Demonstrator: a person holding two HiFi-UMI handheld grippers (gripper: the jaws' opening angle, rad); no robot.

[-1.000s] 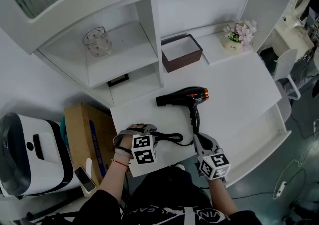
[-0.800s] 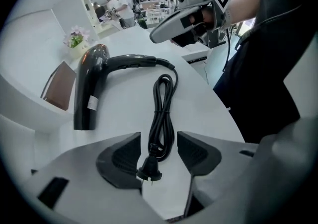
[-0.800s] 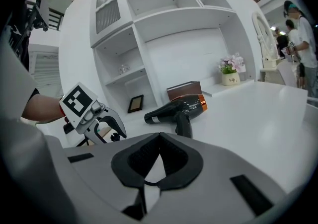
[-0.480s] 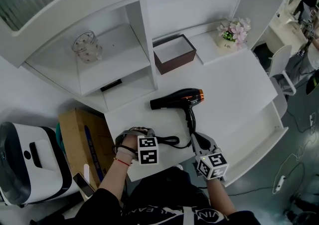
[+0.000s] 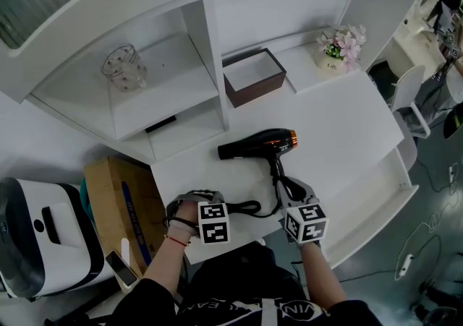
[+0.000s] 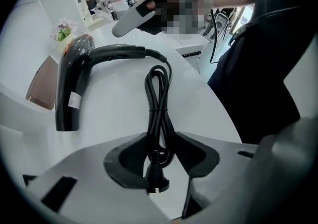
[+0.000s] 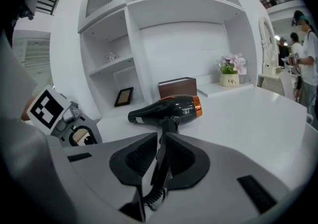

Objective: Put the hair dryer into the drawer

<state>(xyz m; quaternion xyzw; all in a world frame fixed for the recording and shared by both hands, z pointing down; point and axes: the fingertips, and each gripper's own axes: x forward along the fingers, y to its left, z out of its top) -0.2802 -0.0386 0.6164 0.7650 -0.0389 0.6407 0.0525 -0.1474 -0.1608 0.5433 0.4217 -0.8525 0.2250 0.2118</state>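
Note:
The black hair dryer [image 5: 262, 142] with an orange ring lies on the white desk [image 5: 340, 122], its handle pointing toward me. My right gripper [image 5: 286, 187] is shut on the lower end of the handle [image 7: 161, 161]; the ribbed cord sleeve [image 7: 151, 197] shows below the pads. The bundled black cord [image 5: 242, 207] lies to the handle's left. My left gripper [image 6: 158, 156] points straight down over it, its jaws closing, with the cord [image 6: 158, 99] and plug [image 6: 156, 182] between them and the pads just short of touching. An open white drawer [image 5: 391, 191] hangs out at the desk's right.
On the shelf unit behind are a brown box [image 5: 252, 77], a flower pot [image 5: 338, 50], a glass jar [image 5: 119, 68] and a small picture frame [image 5: 159, 124]. A cardboard box [image 5: 119, 194], a phone [image 5: 119, 263] and a white appliance [image 5: 36, 230] sit left of the desk.
My right gripper has slid forward along the cord end onto the dryer's handle. The dryer has stayed where it lay. The left gripper hardly moved.

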